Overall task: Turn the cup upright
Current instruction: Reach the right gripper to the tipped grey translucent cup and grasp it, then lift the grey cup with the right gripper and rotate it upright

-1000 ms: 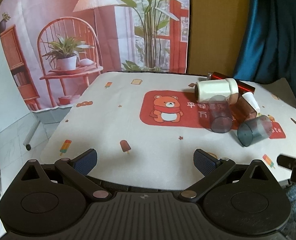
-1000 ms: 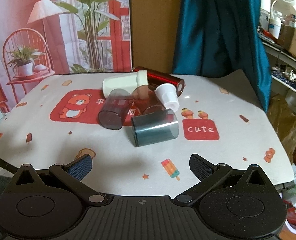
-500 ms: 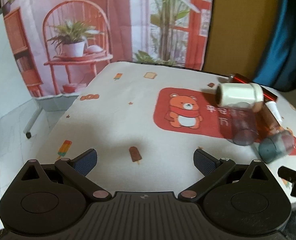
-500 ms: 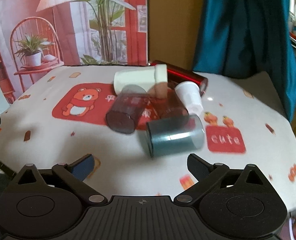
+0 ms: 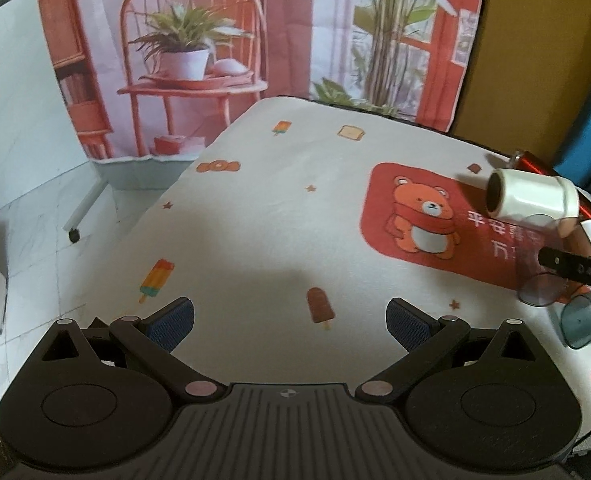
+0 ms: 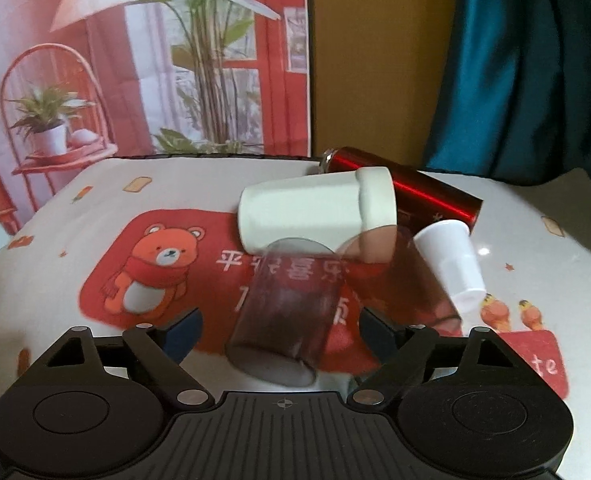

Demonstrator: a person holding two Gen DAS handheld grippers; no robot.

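Several cups lie on their sides in a pile on the tablecloth [image 6: 183, 192]. In the right wrist view a smoky purple see-through cup [image 6: 287, 312] lies between the open fingers of my right gripper [image 6: 281, 332], its mouth toward the camera. Behind it lie a cream cup [image 6: 315, 212], a brown see-through cup [image 6: 407, 276], a small white cup [image 6: 451, 264] and a red metal bottle [image 6: 411, 192]. My left gripper [image 5: 289, 316] is open and empty over bare cloth, left of the pile. In its view the cream cup [image 5: 531, 198] and a teal cup [image 5: 579, 320] show at far right.
The cloth has a red bear patch [image 5: 423, 216]. The right gripper's finger [image 5: 575, 268] crosses the right edge of the left wrist view. A printed backdrop [image 6: 135, 60] and a teal curtain [image 6: 535, 60] stand behind the table. The table's left edge [image 5: 151, 216] drops to the floor.
My right gripper moved forward to the pile; its open fingers now flank the purple cup, and the teal cup left its view. My left gripper swung left, away from the cups.
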